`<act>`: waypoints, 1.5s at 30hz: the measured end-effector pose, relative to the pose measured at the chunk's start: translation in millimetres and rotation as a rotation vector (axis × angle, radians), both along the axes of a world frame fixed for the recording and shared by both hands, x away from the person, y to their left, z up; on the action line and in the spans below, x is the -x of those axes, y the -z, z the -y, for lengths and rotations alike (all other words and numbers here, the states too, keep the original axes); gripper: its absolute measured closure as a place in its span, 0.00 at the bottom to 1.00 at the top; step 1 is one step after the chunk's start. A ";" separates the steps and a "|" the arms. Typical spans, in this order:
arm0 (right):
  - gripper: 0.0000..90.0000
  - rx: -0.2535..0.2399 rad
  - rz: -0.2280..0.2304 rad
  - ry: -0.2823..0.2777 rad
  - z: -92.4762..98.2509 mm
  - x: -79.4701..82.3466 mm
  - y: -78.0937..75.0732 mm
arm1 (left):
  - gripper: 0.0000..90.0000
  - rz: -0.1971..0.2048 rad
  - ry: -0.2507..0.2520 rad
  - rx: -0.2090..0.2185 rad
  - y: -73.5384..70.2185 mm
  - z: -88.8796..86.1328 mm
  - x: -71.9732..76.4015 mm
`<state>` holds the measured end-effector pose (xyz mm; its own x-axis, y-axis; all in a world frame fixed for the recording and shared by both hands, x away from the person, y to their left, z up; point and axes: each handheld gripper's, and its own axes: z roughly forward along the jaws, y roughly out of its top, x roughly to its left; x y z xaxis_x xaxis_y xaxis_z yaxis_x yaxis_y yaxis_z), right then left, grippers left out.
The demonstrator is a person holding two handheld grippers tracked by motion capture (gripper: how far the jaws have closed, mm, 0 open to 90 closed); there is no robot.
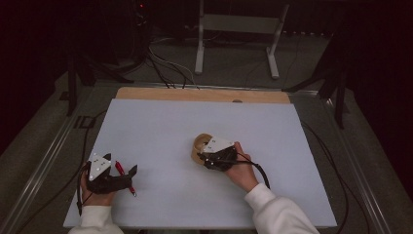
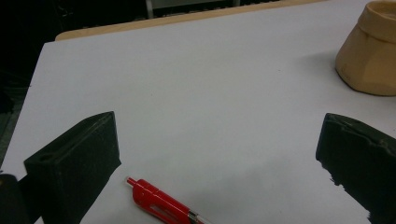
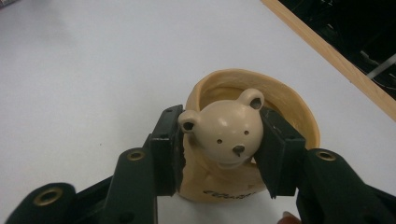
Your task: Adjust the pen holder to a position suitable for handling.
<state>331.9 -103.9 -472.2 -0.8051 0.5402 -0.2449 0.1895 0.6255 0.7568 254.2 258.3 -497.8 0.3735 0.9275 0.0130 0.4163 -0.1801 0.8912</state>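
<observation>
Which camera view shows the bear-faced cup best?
The right gripper view: the bear-faced cup sits close, face and rim clear. The high view shows its tan rim behind a gripper; the left gripper view catches its side.

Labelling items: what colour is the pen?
Red pen, with a clear tip end; left gripper view shows it best.

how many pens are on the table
1: a red pen lies on the white table at its near left, between the open jaws of the left gripper. Another could be hidden under the hands.
</observation>
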 end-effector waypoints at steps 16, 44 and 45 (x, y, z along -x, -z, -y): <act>0.06 -0.171 -0.033 0.116 25.2 -6.6 -18.9 | 0.00 -0.004 -0.005 -0.001 0.4 -0.5 -0.3; 0.00 -0.248 -0.010 0.430 141.1 7.3 -14.1 | 0.00 -0.010 -0.026 -0.002 -0.1 -2.5 1.2; 0.00 -0.249 -0.012 0.437 144.6 8.5 -12.6 | 0.00 -0.011 -0.026 -0.002 -0.2 -2.4 1.3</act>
<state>323.3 -248.5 -459.6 -0.4921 0.8686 -0.0582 0.4030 0.2865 0.8692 252.8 260.7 -497.6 0.3493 0.9370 0.0111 0.4309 -0.1711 0.8860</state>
